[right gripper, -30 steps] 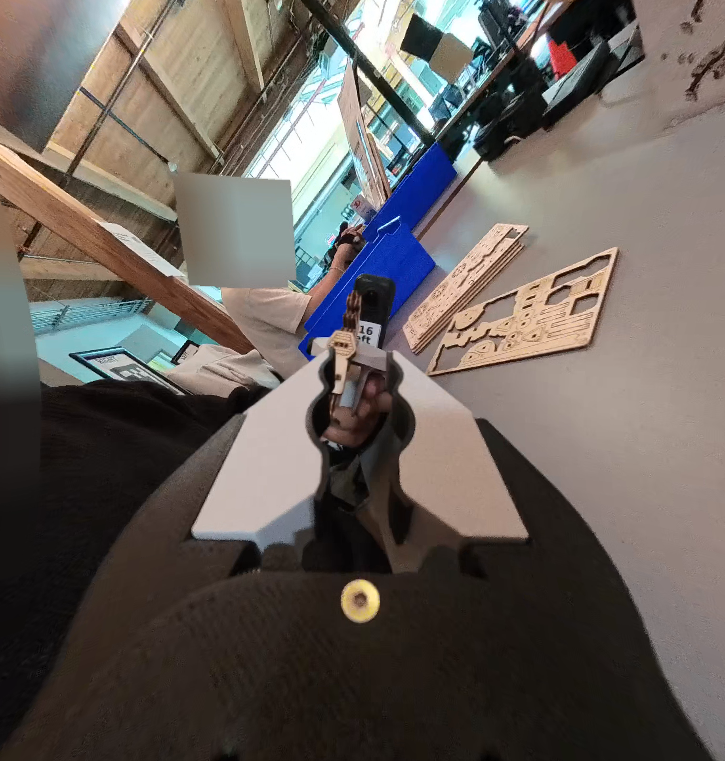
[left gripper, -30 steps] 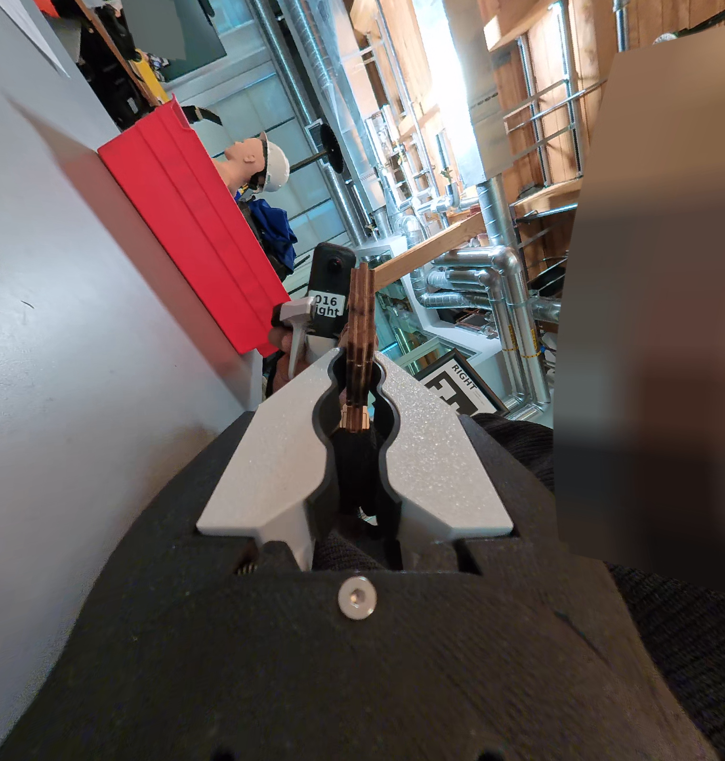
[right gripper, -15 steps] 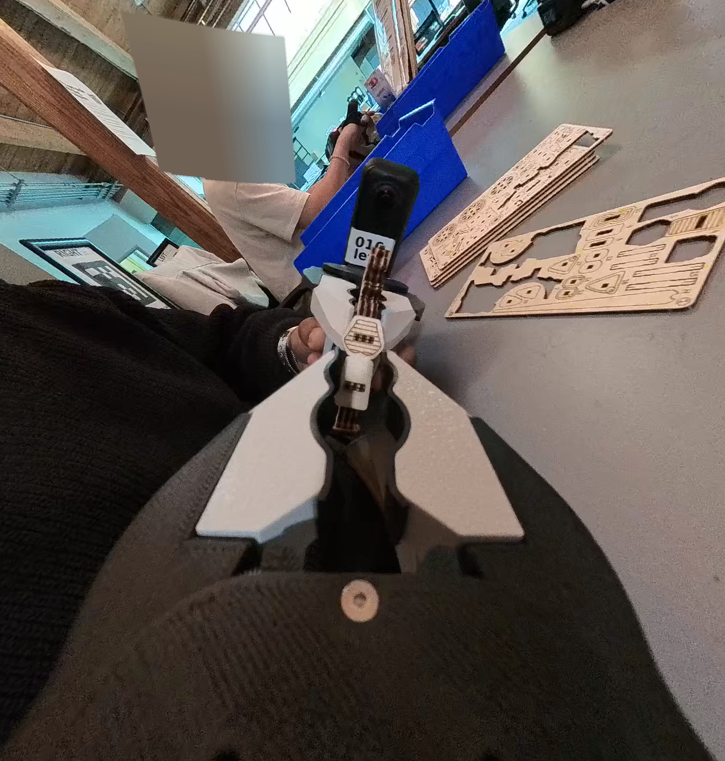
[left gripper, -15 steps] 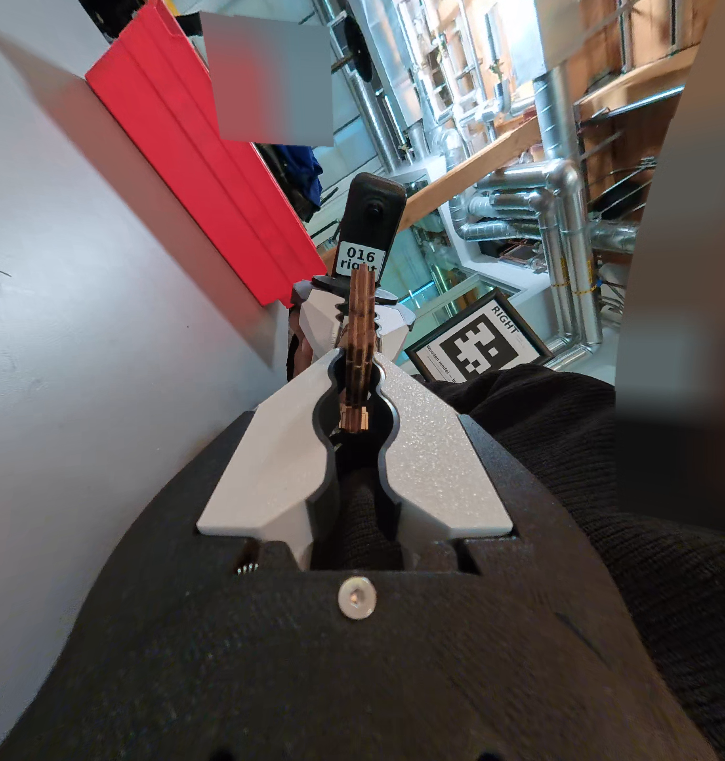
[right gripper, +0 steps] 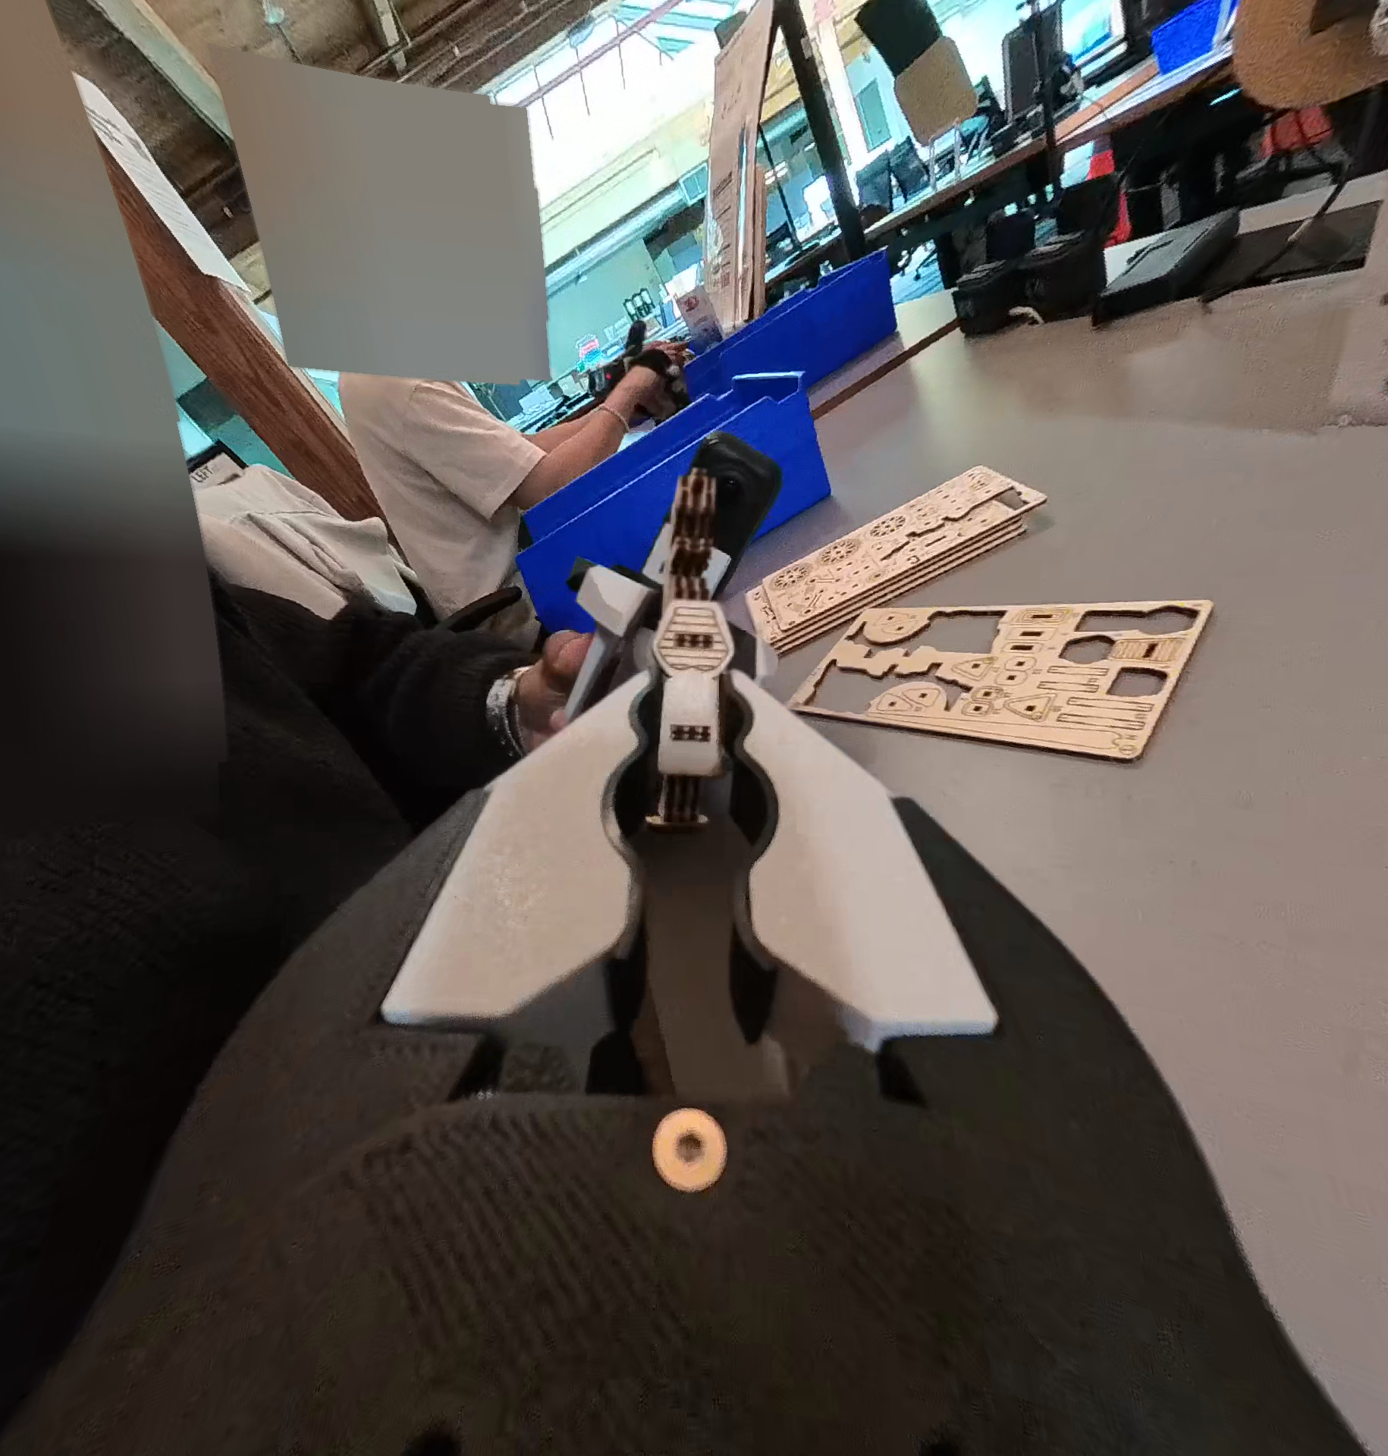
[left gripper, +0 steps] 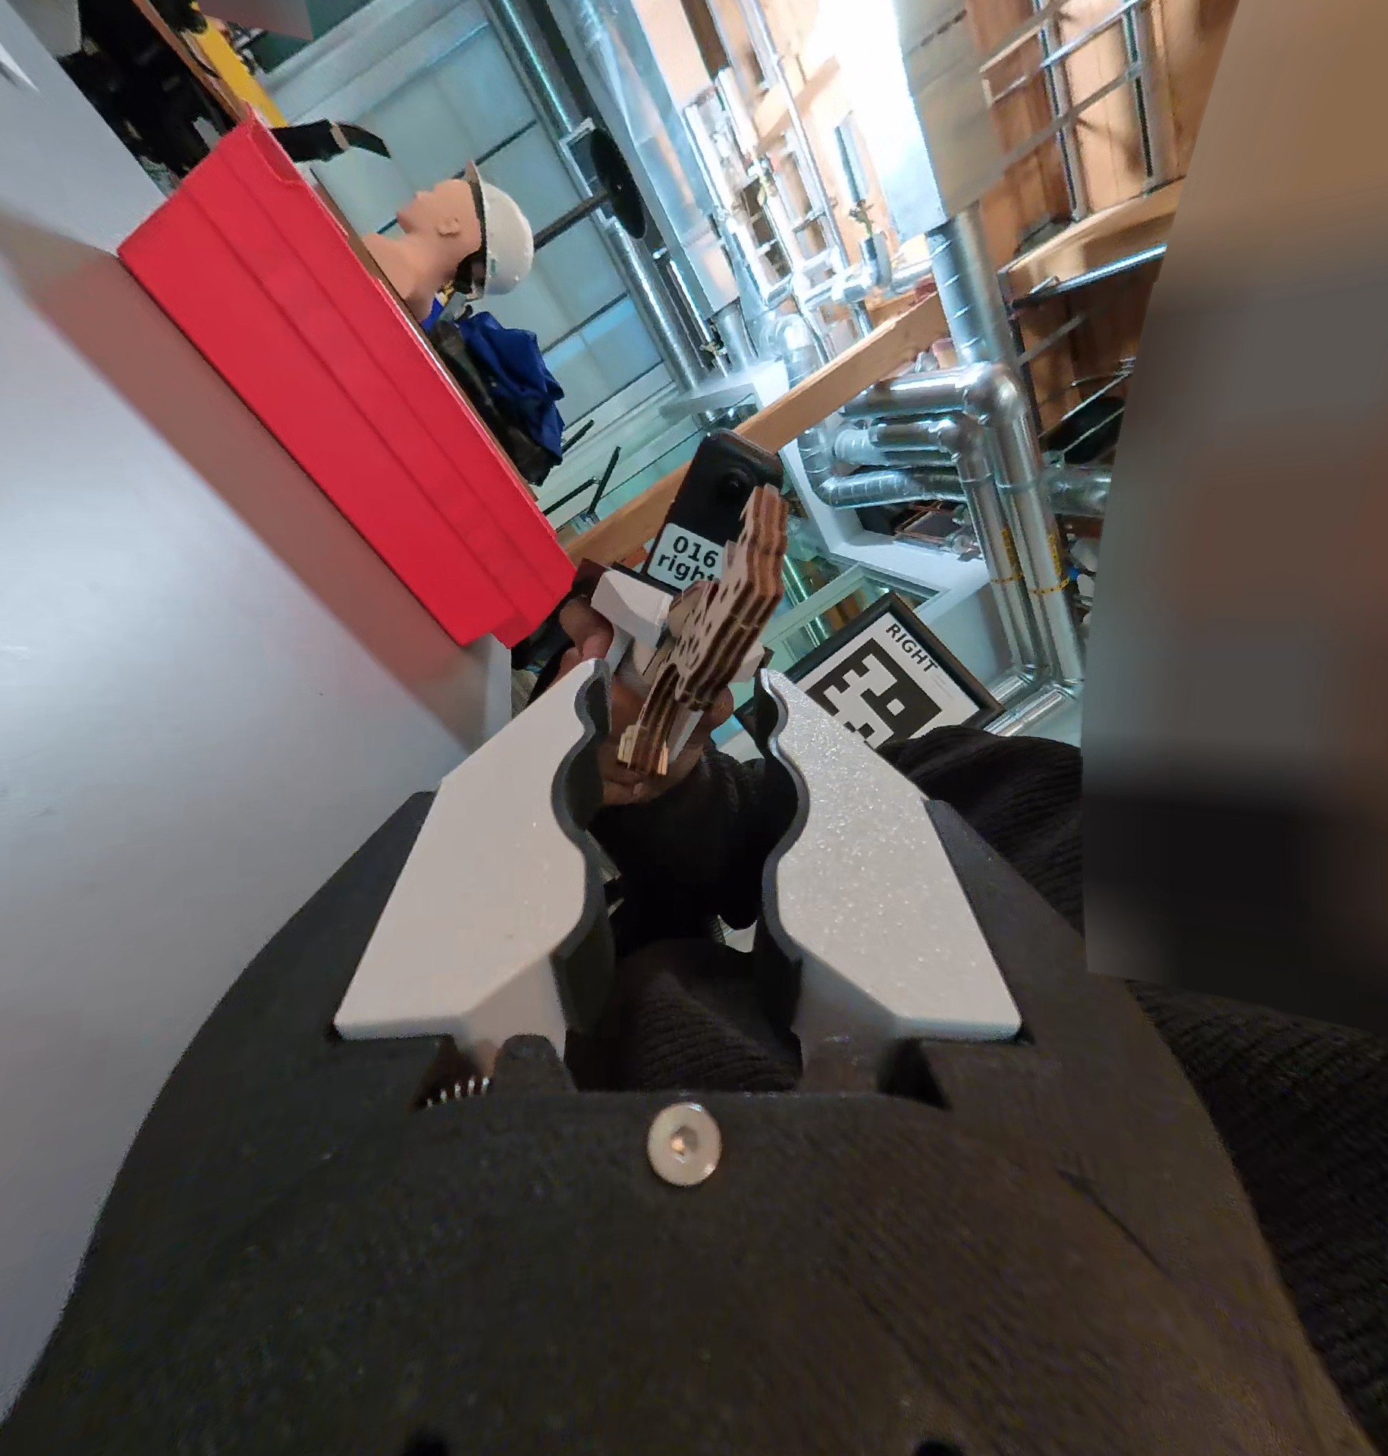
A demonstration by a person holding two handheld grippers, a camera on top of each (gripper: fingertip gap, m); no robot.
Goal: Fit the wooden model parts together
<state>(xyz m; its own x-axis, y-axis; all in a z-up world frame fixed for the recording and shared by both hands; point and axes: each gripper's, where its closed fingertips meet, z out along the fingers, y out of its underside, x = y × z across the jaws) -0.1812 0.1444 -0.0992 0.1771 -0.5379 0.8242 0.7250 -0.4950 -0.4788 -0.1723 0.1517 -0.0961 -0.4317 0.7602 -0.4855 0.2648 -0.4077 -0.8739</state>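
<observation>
Above grey table (right gripper: 1148,906), wooden model (right gripper: 687,654) upright

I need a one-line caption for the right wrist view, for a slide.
Right gripper clamps a layered wooden model part above a grey table with laser-cut plywood sheets.

Wooden sheets (right gripper: 1006,677) on bare grey table (right gripper: 1148,906)

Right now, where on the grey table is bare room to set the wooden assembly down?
Bare table lies between the right gripper and the punched-out sheet. Crowded behind: sheet stack and blue bin.
</observation>
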